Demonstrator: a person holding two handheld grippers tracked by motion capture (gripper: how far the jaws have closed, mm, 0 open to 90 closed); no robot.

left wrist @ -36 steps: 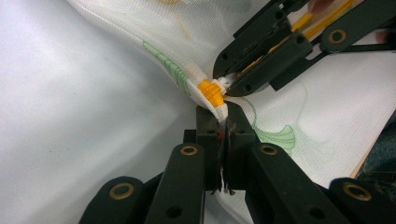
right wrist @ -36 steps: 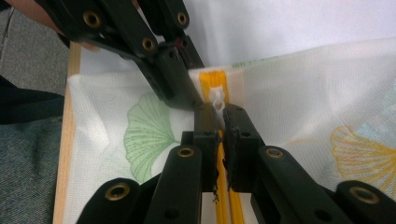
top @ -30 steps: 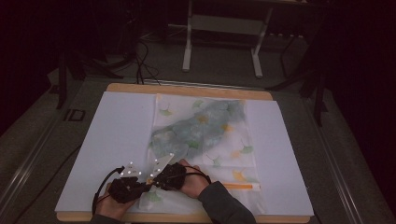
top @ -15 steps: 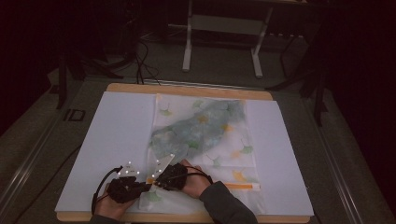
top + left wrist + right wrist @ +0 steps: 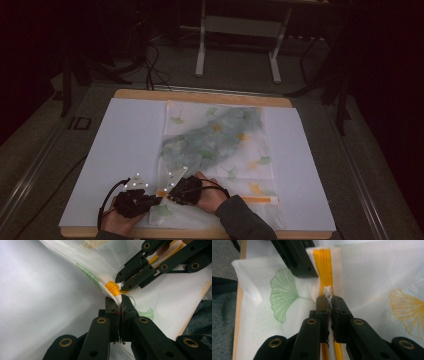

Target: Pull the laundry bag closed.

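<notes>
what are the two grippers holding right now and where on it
The left gripper pinches the mesh bag by its fabric at the end of the orange zipper. The right gripper is shut on the white zipper pull.

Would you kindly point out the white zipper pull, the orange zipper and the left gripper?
white zipper pull (image 5: 328, 292), right gripper view, its exposed top.
orange zipper (image 5: 325, 263), right gripper view, the tape's middle.
left gripper (image 5: 119, 305), left gripper view, between the shut fingertips.

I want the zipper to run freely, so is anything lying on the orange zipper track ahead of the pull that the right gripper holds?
Nothing visible does. The right gripper is shut on the white zipper pull; the orange zipper lies bare across the mesh bag. The left gripper pinches the bag's end behind it.
</notes>
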